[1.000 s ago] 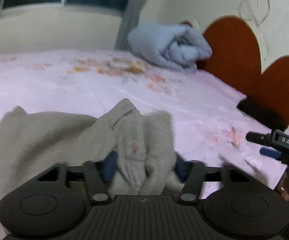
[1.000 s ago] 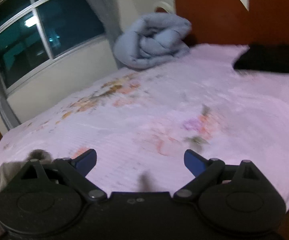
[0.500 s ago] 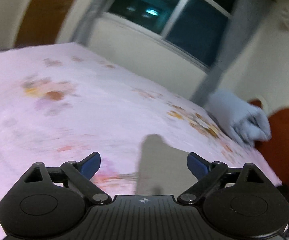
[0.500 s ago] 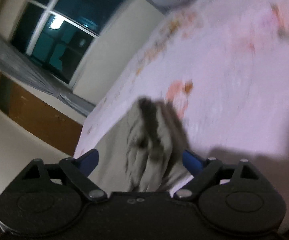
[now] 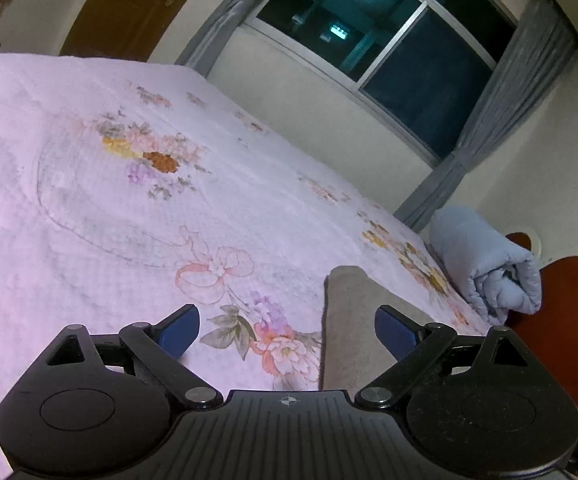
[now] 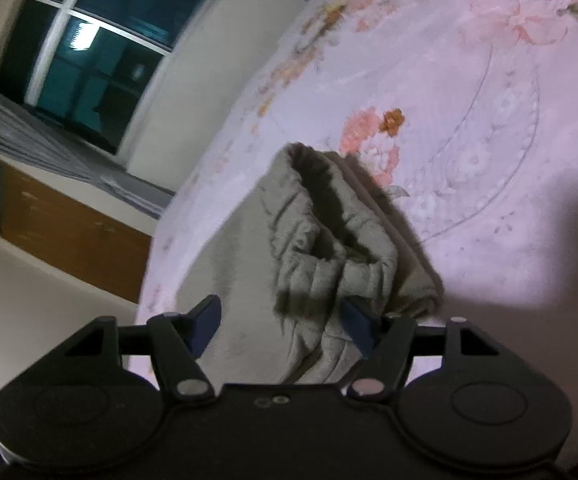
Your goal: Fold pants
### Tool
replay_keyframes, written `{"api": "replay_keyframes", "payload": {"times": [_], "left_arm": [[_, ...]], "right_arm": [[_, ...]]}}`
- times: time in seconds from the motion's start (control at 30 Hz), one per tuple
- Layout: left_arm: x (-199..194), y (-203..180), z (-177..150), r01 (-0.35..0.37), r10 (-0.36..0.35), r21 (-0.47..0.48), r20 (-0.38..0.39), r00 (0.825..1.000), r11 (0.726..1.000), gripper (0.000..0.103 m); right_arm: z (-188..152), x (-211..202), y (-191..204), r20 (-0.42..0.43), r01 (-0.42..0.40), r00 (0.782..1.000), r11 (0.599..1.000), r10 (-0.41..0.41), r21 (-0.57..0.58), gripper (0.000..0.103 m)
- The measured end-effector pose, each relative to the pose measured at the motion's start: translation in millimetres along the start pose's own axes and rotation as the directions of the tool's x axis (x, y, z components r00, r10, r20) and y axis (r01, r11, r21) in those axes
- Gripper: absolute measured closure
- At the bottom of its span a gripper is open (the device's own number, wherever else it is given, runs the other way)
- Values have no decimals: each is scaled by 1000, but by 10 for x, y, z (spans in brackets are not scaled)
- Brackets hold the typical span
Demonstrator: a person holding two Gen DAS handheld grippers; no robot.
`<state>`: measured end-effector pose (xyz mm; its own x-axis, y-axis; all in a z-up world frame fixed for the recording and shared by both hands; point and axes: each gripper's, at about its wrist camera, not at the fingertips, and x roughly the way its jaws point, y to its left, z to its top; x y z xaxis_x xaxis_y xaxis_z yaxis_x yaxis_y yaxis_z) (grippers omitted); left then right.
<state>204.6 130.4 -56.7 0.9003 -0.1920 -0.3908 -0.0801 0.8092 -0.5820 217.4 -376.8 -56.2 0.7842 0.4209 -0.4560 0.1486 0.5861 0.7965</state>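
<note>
The left tool (image 5: 287,330) stands released, its blue fingers (image 5: 395,331) spread wide over the flowered bedspread (image 5: 129,208) with only the sheet and a strip of grey cloth between them. That strip is an end of the pants (image 5: 343,320), lying flat on the bed and running away from the tool's right side toward the rolled blue blanket (image 5: 485,264) near the red headboard (image 5: 561,312). To the left of the strip the bedspread is open and flat all the way to its far edge below the window (image 5: 389,36) and the grey curtains (image 5: 501,108). In the right wrist view the pants (image 6: 321,240) lie bunched near the bed's edge, the gathered waistband gaping open. The right tool (image 6: 285,324) has just been closing, and the cloth sits between its fingers (image 6: 359,328): the right-hand pad is against the fabric, while the left-hand pad still shows a gap, so the grip is not yet clenched. Beyond the pants the bedspread (image 6: 469,120) is bare, with a shadow across its right side.
</note>
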Motion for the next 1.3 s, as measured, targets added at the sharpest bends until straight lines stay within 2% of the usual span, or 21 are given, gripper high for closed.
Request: {"api": "replay_keyframes", "payload": {"times": [0.1,0.13,0.17,0.3,0.4,0.5,0.57,0.63,0.7,0.73,0.8,0.83,0.9,0.93,0.97,1.07,1.13,1.23,1.3], "left_arm": [[-26,38,-5,10,-10,-14,7,1000,1000,10],[-27,48,-8,10,-10,-18,7,1000,1000,10],[-28,51,-7,9,-9,-22,8,1000,1000,10],[-21,66,-15,14,-14,-38,11,1000,999,10],[-17,50,-12,21,-20,-37,17,1000,999,10],[-22,42,8,26,-26,-39,22,999,999,10],[-35,53,18,30,-29,-44,26,999,999,10],[-46,74,21,28,-27,-50,27,999,998,10],[-48,96,16,29,-28,-63,25,999,998,10],[-41,102,17,28,-27,-67,20,999,997,10],[-39,97,24,26,-25,-59,17,1000,998,10],[-42,88,26,28,-27,-50,19,999,998,10],[-22,66,42,28,-27,-42,16,999,999,10],[-8,55,49,31,-30,-41,16,999,999,10],[8,31,58,31,-31,-39,16,999,999,10],[26,-28,72,41,-40,-32,19,999,999,10],[22,-55,72,43,-42,-27,20,999,999,10],[16,-39,72,42,-41,-32,18,999,999,10],[6,-12,76,38,-37,-42,20,999,998,10]], "right_arm": [[48,87,59,2,57,998,998,-57,-14,42],[56,101,113,-2,74,997,996,-74,-41,62],[56,92,151,-1,90,996,993,-90,-70,94],[70,31,335,-6,49,999,985,-51,-164,94],[62,-122,573,20,-46,998,973,52,-227,97],[64,-318,760,39,-152,985,953,168,-260,97],[57,-424,691,42,-185,979,950,201,-250,98],[29,-440,441,46,-100,993,968,113,-228,98],[33,-333,-27,17,38,999,993,-37,-111,95],[24,-312,-226,14,58,998,997,-57,-48,90],[-4,-385,-400,40,-5,999,1000,4,27,83],[-24,-449,-378,68,-10,998,1000,8,26,80],[-49,-504,-287,85,-29,996,1000,28,6,62],[-53,-487,-273,81,-37,996,999,36,7,41],[-67,-475,-237,87,-43,995,999,43,3,33],[-47,-307,-184,44,-19,999,1000,18,13,37],[-16,-142,-169,28,-54,998,998,52,43,47],[20,-9,-128,-13,9,1000,998,-8,56,50],[46,-12,-80,-14,14,1000,999,-14,47,50]]}}
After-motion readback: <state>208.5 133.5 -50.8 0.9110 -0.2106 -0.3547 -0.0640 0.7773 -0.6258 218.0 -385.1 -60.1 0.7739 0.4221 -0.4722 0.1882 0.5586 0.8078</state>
